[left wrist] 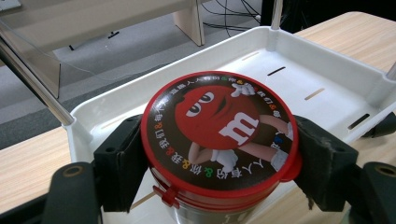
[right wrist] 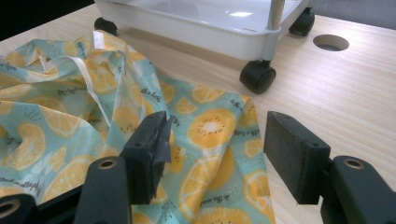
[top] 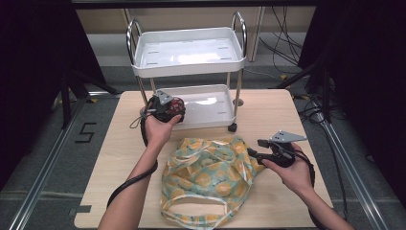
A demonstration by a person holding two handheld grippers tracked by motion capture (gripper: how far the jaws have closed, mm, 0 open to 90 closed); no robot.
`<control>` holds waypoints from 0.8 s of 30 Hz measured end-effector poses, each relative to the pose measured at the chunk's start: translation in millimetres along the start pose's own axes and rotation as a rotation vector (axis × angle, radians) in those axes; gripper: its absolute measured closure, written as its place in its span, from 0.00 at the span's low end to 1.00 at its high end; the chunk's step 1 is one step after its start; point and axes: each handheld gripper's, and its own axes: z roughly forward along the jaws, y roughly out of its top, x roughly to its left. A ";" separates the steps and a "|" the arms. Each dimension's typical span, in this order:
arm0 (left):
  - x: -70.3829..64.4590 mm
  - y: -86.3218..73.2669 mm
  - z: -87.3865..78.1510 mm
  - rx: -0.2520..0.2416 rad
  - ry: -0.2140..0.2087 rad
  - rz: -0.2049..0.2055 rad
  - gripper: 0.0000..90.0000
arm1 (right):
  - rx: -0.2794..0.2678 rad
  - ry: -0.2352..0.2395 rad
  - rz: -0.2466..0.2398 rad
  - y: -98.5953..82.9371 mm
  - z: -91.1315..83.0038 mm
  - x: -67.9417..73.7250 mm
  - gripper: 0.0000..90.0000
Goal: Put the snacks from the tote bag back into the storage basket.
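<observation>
A round tin point(left wrist: 219, 140) with a red lid and a cartoon candy figure sits between the jaws of my left gripper point(left wrist: 217, 163), which is shut on it. In the high view the tin point(top: 176, 106) hangs at the front left edge of the white cart's lower tray point(top: 218, 112). A teal cloth bag point(top: 210, 177) printed with orange slices lies crumpled on the table. My right gripper point(top: 261, 148) is open at the bag's right edge. In the right gripper view the bag point(right wrist: 93, 135) lies under and beyond the open gripper point(right wrist: 219, 149), with nothing between the jaws.
The small white two-tier cart point(top: 189, 52) stands at the back of the wooden table point(top: 119, 143), on black castors point(right wrist: 258, 76). A round hole point(right wrist: 330, 42) is in the tabletop beside the cart. Cables run over the floor behind.
</observation>
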 end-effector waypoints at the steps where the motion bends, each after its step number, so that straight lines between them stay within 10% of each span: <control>1: -0.6 -0.6 1.0 0.001 -0.004 -0.021 0.28 | -0.003 -0.006 -0.001 -0.2 0.3 0.0 0.46; 24: 3.2 -5.5 10.1 0.012 0.016 -0.034 0.28 | -0.012 0.001 -0.038 -0.9 2.4 -3.5 0.46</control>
